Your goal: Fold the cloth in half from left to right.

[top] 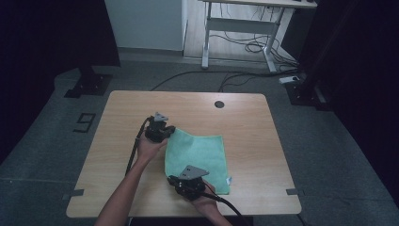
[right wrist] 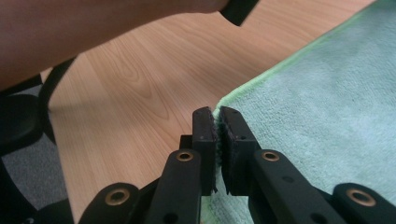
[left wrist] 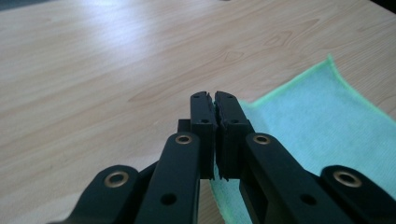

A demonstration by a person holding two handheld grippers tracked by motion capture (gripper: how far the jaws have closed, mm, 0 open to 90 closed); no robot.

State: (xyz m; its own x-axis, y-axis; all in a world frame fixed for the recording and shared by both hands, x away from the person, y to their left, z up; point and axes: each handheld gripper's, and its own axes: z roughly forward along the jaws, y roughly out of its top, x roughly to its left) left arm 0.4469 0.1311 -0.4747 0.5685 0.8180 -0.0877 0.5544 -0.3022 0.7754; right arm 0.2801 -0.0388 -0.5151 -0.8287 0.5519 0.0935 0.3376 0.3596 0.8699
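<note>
A green cloth lies spread on the wooden table, a little right of the middle. At its far left corner my left gripper has its jaws shut on the cloth's edge; in the left gripper view a sliver of green shows between the pads at the left gripper's tips. At the near left corner my right gripper is shut on the cloth corner, with the cloth's hem pinched at the right gripper's tips. A forearm crosses the top of the right gripper view.
A dark round grommet sits near the table's far edge. Beyond the table stand a white desk frame with loose cables on the floor and black stand bases at both sides. Bare tabletop lies left and right of the cloth.
</note>
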